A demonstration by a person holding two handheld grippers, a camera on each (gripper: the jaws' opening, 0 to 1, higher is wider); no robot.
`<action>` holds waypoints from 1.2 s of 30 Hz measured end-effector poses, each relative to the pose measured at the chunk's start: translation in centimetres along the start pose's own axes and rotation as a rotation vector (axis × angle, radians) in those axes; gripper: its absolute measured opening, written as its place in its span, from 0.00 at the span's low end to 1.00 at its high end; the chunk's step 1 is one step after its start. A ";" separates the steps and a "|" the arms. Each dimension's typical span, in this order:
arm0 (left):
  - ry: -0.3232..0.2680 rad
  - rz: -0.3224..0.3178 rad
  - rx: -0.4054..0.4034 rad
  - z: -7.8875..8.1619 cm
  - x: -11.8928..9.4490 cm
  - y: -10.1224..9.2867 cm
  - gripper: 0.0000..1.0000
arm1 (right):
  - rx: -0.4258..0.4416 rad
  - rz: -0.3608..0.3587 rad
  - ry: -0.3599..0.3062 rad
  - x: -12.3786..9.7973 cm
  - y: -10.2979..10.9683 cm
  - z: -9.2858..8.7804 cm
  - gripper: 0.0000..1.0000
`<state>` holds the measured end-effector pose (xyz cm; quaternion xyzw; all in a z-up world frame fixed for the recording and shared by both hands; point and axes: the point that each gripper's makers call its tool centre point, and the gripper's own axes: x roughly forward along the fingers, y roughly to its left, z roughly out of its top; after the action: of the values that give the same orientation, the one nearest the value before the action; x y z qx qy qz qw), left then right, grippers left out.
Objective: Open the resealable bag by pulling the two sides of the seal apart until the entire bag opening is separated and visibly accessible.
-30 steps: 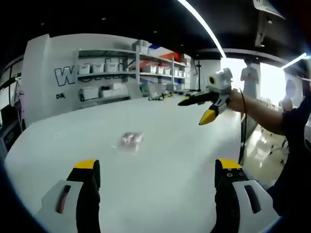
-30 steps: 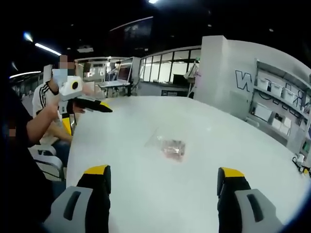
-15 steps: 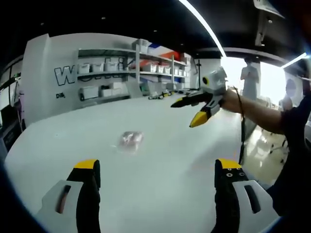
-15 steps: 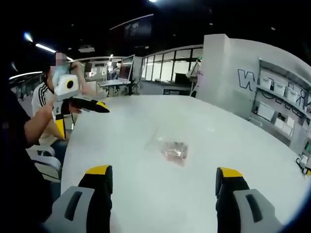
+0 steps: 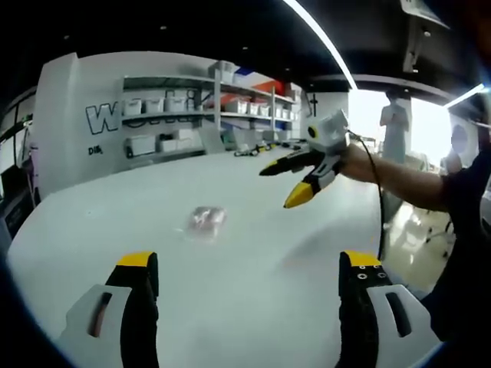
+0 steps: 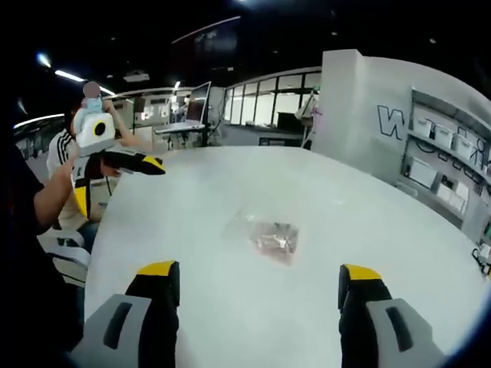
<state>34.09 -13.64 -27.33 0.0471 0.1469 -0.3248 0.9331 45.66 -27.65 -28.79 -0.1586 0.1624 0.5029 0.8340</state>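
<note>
Over the last second my right gripper had slid across the left gripper view toward the bag, dropping a little as it went, while the bag itself lay unmoved on the table. I took that as the approach only just starting: nothing had touched the seal, and the bag lay flat and shut as far as I could tell. The bag sat ahead of both sets of jaws, roughly centred between the right gripper's own jaws and nearer the left jaw of my left gripper. Both pairs of jaws were spread wide and held nothing. My right forearm reached out level over the table; my left gripper hung up off the surface.
</note>
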 end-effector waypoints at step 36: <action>0.014 -0.001 0.001 -0.3 0.4 0.1 0.97 | 0.006 0.028 0.000 4.2 -0.8 0.6 0.81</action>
<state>34.43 -13.74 -27.74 0.0496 0.1533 -0.3247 0.9320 48.25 -24.47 -29.97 -0.1540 0.1659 0.5141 0.8273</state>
